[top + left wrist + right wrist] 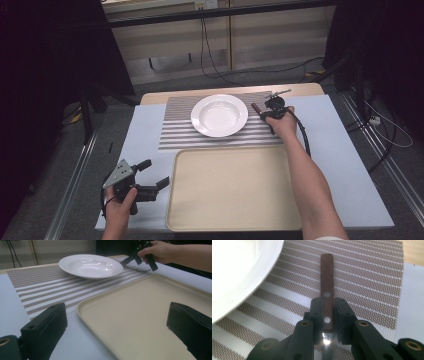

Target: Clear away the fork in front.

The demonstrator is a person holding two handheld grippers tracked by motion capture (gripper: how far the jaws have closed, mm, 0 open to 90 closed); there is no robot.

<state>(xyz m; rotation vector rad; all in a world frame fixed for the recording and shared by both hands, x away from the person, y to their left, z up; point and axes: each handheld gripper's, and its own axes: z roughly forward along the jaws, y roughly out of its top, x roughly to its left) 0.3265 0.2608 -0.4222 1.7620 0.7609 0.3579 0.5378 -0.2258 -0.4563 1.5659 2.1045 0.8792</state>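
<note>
A knife with a brown riveted wooden handle (327,277) lies on the striped placemat (367,277) just right of the white plate (234,272). My right gripper (327,308) is shut on the handle near where the blade starts, its pads pressing both sides. From above, that gripper (265,114) sits at the plate's (219,115) right edge, with the handle end (255,107) poking out toward the far left. My left gripper (152,173) is open and holds nothing, hovering by the left side of the beige tray (235,187).
The beige tray (140,312) lies at the near middle of the pale table cover (340,150), right in front of the placemat (175,135). Cables run across the floor beyond the table's far edge.
</note>
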